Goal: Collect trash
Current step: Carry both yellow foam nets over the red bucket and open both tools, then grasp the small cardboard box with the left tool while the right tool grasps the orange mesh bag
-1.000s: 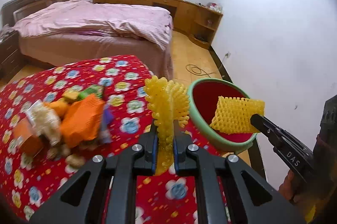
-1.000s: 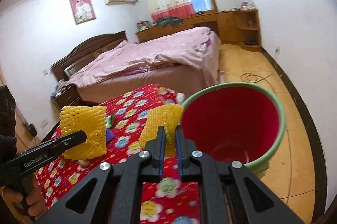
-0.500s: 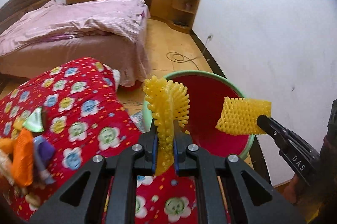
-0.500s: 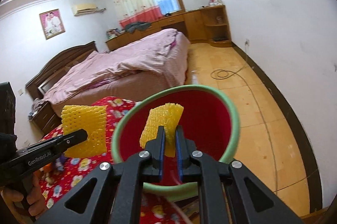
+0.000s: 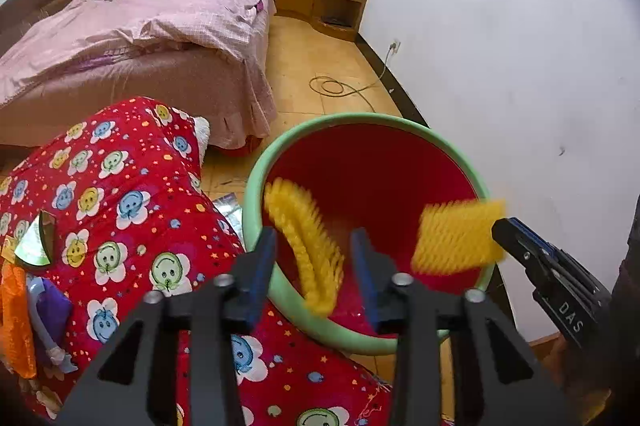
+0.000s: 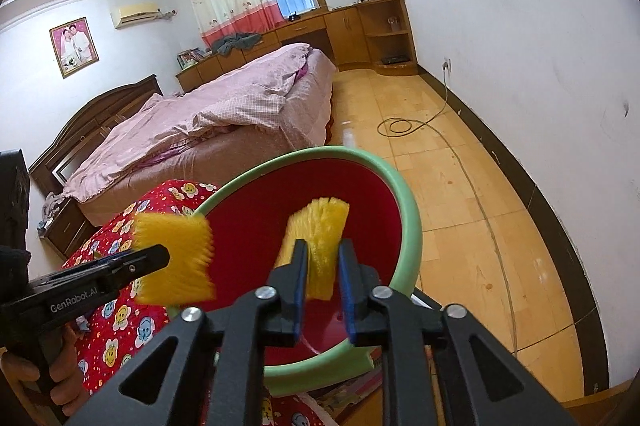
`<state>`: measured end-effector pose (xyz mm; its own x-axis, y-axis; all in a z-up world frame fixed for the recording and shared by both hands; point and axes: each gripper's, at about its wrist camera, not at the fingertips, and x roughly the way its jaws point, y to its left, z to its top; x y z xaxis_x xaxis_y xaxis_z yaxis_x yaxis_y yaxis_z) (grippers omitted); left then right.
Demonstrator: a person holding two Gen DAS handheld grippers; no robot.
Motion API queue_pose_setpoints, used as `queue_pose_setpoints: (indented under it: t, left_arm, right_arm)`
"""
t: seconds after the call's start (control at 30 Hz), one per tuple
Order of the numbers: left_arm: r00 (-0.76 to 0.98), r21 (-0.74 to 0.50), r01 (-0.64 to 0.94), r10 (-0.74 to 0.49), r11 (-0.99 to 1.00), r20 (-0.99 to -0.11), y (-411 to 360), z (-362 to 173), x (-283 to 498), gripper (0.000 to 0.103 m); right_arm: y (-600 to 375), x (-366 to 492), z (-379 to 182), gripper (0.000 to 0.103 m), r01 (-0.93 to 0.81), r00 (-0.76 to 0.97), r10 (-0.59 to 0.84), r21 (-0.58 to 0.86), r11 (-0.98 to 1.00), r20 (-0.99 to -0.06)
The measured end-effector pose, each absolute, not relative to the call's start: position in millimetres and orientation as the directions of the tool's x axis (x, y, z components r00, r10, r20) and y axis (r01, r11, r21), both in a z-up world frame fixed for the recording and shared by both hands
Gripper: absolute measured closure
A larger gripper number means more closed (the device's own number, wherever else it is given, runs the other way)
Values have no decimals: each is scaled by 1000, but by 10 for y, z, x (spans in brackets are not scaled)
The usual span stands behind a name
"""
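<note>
Left gripper [image 5: 314,254]: the jaws are opening and stand apart. A yellow foam net [image 5: 304,246] lies slanted in the gap, blurred; neither blue pad visibly presses on it, though whether its left edge touches the left pad cannot be told. In the right wrist view the same net [image 6: 176,258] shows as a smeared square at the tip of the left gripper [image 6: 160,256], whose jaw gap is hidden there.

Right gripper [image 6: 323,268]: the jaws are opening, a narrow gap. A second yellow foam net [image 6: 320,246] stands upright between the pads; its mesh is blurred into streaks, and contact with the pads cannot be settled, though slim gaps show at both sides. In the left wrist view this net [image 5: 458,238] appears just off the tip of the right gripper [image 5: 508,232], at the right edge; that gripper's body is cut off by the frame.

Receptacle: a red bin with a green rim [image 5: 256,186] stands on the floor beside the red flower-print quilt [image 5: 120,210], near the right wall. Both nets are over its opening. Its bottom is hidden behind the grippers.

At the far-left edge of the left wrist view, an orange piece [image 5: 14,322] and a purple piece [image 5: 52,310] lie on the quilt, partly cut off and hard to identify.

A hand [image 6: 28,378] grips the left gripper's handle, low left, mostly out of frame.
</note>
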<state>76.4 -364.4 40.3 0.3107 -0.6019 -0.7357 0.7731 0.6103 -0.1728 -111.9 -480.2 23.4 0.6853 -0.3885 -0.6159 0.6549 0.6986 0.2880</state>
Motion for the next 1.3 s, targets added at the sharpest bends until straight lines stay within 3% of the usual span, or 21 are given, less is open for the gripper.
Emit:
queue_pose_setpoints:
  t: [0.13,0.53,0.97,1.3]
  left_arm:
    - [316,-170,773,-604,611,-731,-3612,434,745,62]
    - [347,-207,725,-609,656,-714,-3195,560,695,62]
    - [442,-218,616,-561,757,-699,-2380,699,698,62]
    - [539,-204,492,-481,846,-692,-1736,776,801,61]
  right_arm:
    - [-4772,-1122,252,69,654,690,-388,297,696,-610]
    - [-4581,-1208,422,64,615,729,-366,319,721,-578]
    - [-4159,-1128,593,46,531,780,-290,342,776,-554]
    - [-3799,-915,686,40,462,803,-220,347,816,-553]
